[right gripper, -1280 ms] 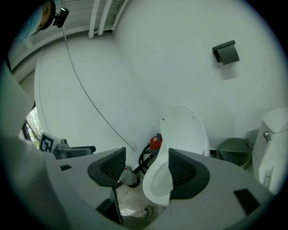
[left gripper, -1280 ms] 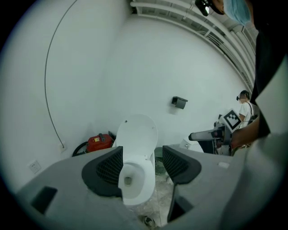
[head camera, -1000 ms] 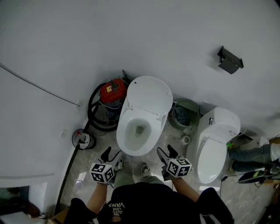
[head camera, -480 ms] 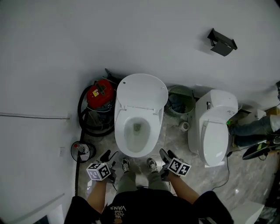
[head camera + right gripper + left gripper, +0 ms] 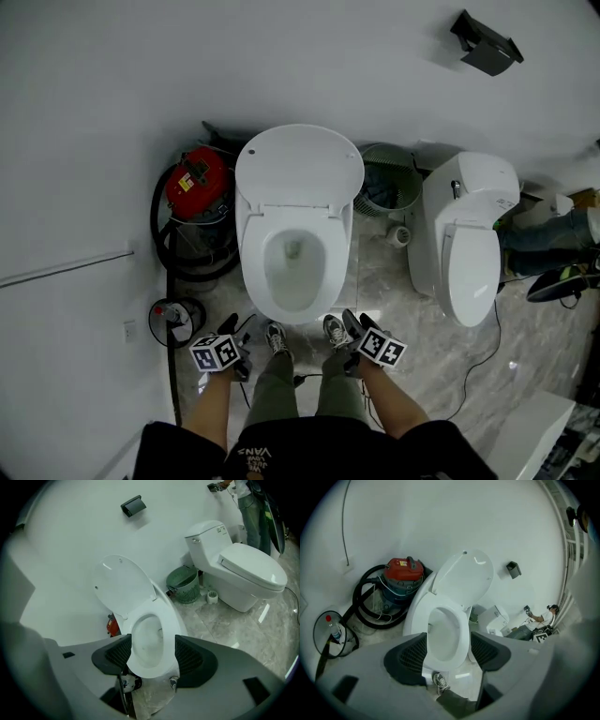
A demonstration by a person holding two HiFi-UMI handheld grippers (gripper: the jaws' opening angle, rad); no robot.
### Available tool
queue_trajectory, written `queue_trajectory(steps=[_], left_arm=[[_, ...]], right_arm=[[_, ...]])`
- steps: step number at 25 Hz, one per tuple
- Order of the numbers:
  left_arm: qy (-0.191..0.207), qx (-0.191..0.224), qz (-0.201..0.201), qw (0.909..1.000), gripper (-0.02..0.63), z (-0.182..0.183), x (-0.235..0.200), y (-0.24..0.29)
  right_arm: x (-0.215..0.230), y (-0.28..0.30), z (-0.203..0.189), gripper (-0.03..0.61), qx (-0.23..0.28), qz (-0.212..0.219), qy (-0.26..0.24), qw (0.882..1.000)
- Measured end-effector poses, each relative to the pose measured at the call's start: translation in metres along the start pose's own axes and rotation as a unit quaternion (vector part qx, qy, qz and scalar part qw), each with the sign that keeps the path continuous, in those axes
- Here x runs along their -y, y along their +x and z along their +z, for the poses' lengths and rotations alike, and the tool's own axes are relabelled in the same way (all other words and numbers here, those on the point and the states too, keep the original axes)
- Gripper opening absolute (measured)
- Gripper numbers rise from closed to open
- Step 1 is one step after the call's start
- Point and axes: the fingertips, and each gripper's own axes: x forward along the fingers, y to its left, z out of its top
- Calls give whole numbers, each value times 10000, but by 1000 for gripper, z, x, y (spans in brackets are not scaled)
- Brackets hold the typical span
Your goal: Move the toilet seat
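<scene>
Since the toilet seat (image 5: 293, 246) lies untouched, the left gripper (image 5: 232, 328) hovers before it, its empty jaws opening. The right gripper (image 5: 354, 323) hovers alongside, empty, jaws wide.

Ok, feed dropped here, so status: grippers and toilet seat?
Status: left gripper empty, jaws opening; right gripper open, empty. Untouched toilet seat down, lid up. Nothing in the way.

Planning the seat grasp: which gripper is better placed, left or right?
Right, marginally: the right gripper hangs nearer the front of the toilet seat, fingers apart and empty. The left gripper sits farther out, fingers opening, also empty.
</scene>
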Motion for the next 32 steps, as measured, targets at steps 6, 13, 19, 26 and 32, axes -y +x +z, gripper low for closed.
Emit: queue_trajectory(steps=[6,13,19,26,32], left_arm=[[14,-358,162,9992,301,-24,-36,39],[-728,-150,199,9970,336,-39,-64,75],[-1171,-241,170,9927,357,-68,-75,101],[-1583,-336,230,9866,364,-91,-96,125],[-1590,-361,199,9864,385,-86,-102,148]], right_arm=[[30,37,-30,274,-124,-193,421,9989],[54,76,-60,277,-366,-164,811,9959],[55,101,-79,281,-686,158,677,9952],[69,120,-100,281,-909,277,712,9929],[73,132,-106,286,-943,287,777,9921]])
